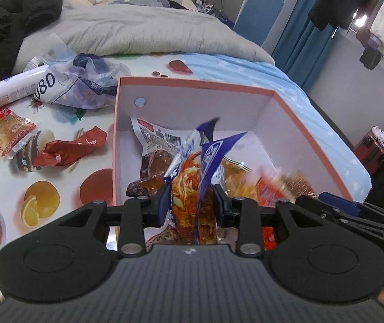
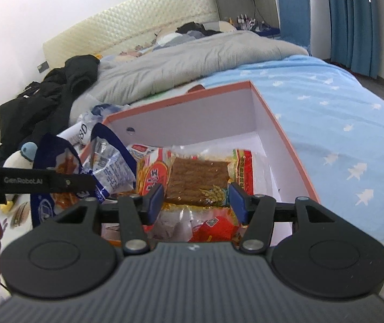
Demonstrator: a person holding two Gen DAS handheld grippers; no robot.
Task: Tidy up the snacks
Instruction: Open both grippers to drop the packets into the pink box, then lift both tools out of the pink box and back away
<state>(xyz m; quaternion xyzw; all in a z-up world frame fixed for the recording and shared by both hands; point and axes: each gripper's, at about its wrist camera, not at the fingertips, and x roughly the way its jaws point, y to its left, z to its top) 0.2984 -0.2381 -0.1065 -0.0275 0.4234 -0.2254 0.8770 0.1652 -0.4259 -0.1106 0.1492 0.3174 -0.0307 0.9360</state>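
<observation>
A white box with a pink rim lies on the bed. My left gripper is shut on a blue and orange snack packet, held upright over the near end of the box. In the right wrist view that blue packet hangs at the left. My right gripper is shut on a red and yellow packet of brown strips, also over the box; it shows blurred in the left wrist view. A barcoded packet of dark food lies inside the box.
Left of the box, on a fruit-print cloth, lie a red wrapper, a yellow and red packet, a crumpled plastic bag and a white tube. A grey duvet and a black jacket lie beyond. A light blue sheet runs along the right.
</observation>
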